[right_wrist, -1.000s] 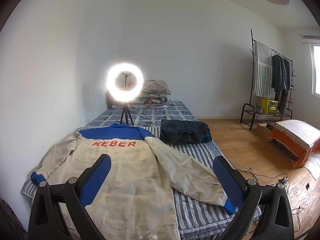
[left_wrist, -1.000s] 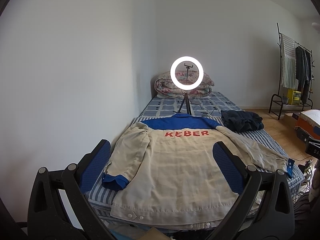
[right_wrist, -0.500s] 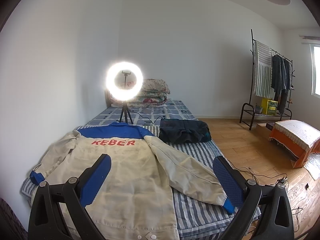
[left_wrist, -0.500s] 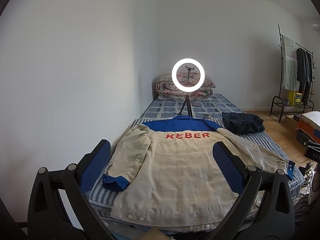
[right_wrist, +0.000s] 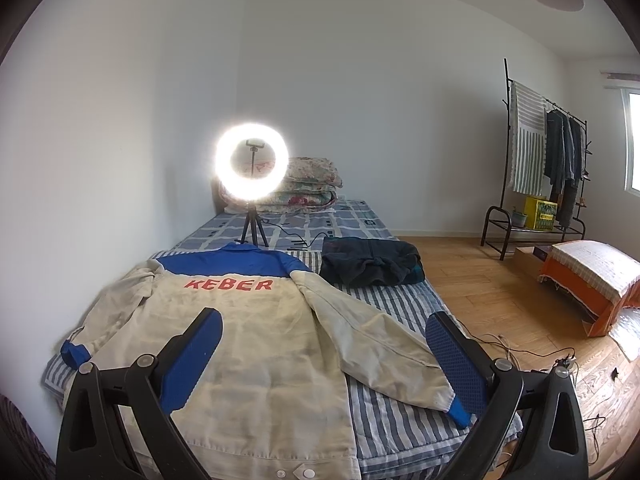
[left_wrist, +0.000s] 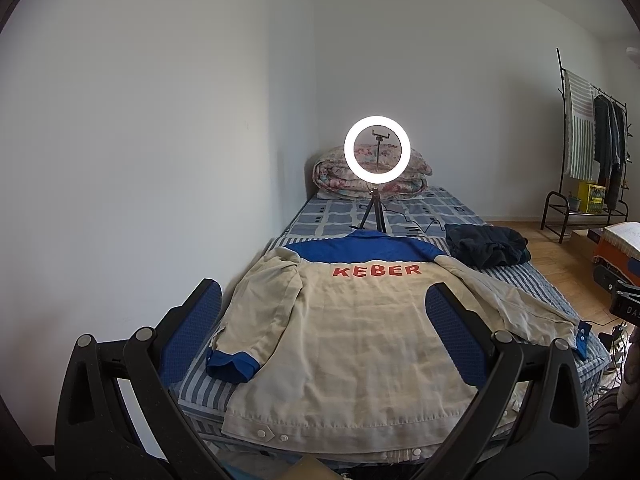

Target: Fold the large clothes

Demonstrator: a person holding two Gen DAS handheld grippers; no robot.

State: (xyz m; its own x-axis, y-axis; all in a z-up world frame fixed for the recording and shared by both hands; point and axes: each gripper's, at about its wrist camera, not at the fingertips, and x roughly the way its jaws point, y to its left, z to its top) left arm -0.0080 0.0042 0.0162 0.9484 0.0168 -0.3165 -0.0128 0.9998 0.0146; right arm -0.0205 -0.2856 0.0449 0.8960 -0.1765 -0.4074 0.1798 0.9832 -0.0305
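Note:
A beige jacket (left_wrist: 352, 344) with a blue yoke, blue cuffs and red "KEBER" lettering lies back-up, spread flat on the striped bed (left_wrist: 532, 284); both sleeves angle out to the sides. It also shows in the right wrist view (right_wrist: 256, 344). My left gripper (left_wrist: 324, 320) is open and empty, held above the jacket's hem end. My right gripper (right_wrist: 324, 344) is open and empty, held above the jacket's right half, near the right sleeve (right_wrist: 372, 348).
A lit ring light on a tripod (left_wrist: 377, 150) stands on the bed behind the collar. A dark folded garment (left_wrist: 486, 246) lies to the jacket's right. Folded quilts (left_wrist: 416, 180) sit at the headboard. A wall runs along the left. A clothes rack (right_wrist: 540, 168) and cables are on the floor at right.
Both views have shifted slightly; the jacket sits a little lower and closer in the frames. Both grippers stay open and empty. The jacket has not moved.

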